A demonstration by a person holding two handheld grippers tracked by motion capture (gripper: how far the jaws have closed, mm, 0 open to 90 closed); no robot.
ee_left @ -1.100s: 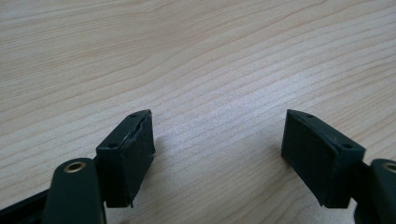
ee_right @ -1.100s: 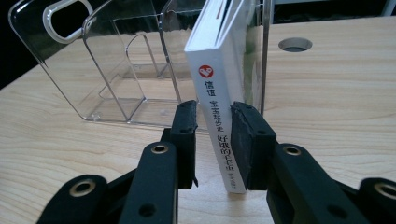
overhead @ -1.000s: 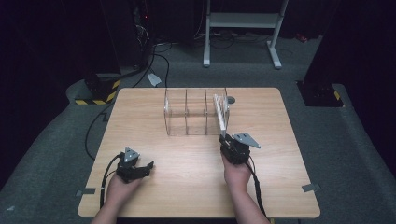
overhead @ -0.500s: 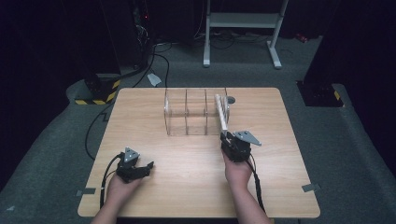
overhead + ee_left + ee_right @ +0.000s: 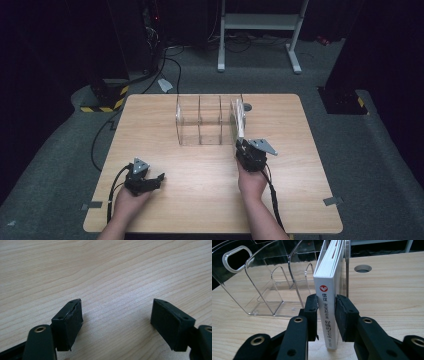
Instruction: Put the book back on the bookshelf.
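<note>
White book clamped spine-first in the right tool, long axis aimed at the clear rack toward the bench's far edge; left tool gapes wide, empty.

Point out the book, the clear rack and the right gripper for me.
book (image 5: 327,310), right gripper view, on its white spine.
clear rack (image 5: 265,285), right gripper view, on a divider wall.
right gripper (image 5: 326,315), right gripper view, between its fingertips, shut on the book.
</note>
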